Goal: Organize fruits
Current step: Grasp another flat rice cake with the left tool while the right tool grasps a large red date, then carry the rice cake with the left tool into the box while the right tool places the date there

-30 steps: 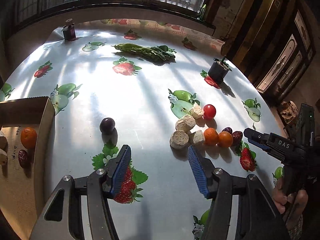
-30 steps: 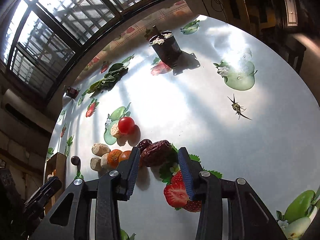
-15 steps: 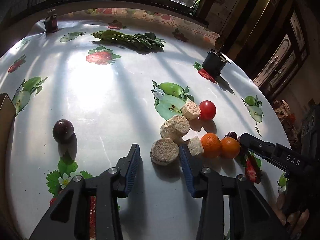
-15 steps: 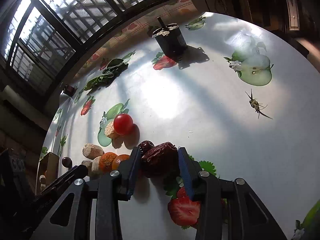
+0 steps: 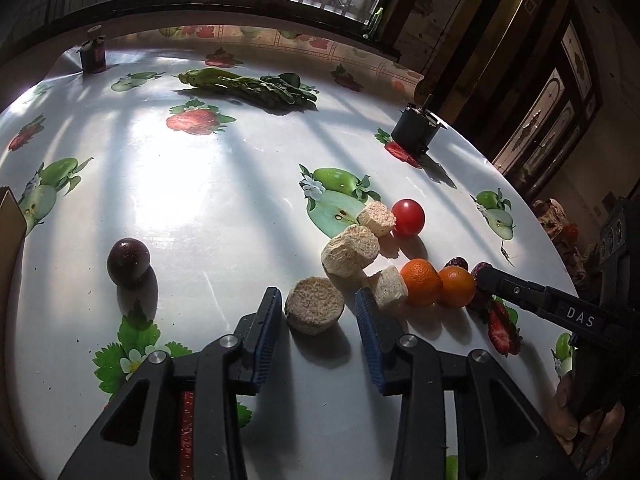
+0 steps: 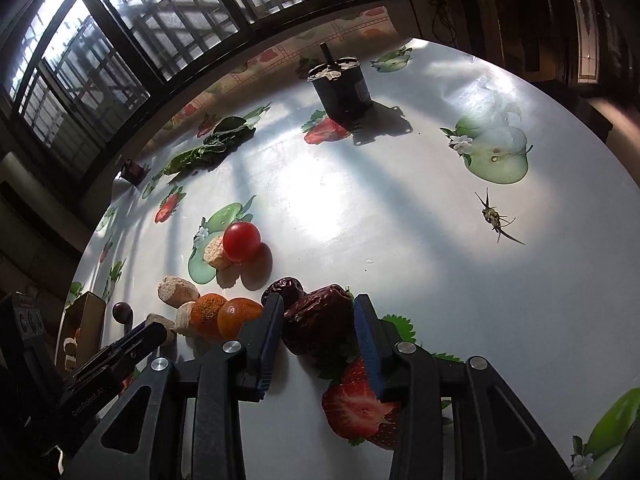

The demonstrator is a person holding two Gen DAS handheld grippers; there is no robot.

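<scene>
My left gripper (image 5: 318,310) is open, its blue pads on either side of a round beige chunk (image 5: 315,311) lying on the table. Beside it lie more beige chunks (image 5: 351,251), two oranges (image 5: 438,288), a red tomato (image 5: 407,217) and a dark plum (image 5: 128,261) off to the left. My right gripper (image 6: 318,320) has its pads against the two sides of a large dark red date (image 6: 318,322) that rests on the table. A smaller date (image 6: 284,289) lies just behind it.
A cardboard box (image 6: 82,322) with fruit in it stands at the table's left edge. A dark cylinder (image 5: 414,134) stands at the back right, leafy greens (image 5: 248,88) and a small jar (image 5: 93,54) at the back. A dried stem (image 6: 494,218) lies on the right.
My left gripper has moved right from near the box and plum to the beige chunk. My right gripper has moved forward and narrowed around the large date.
</scene>
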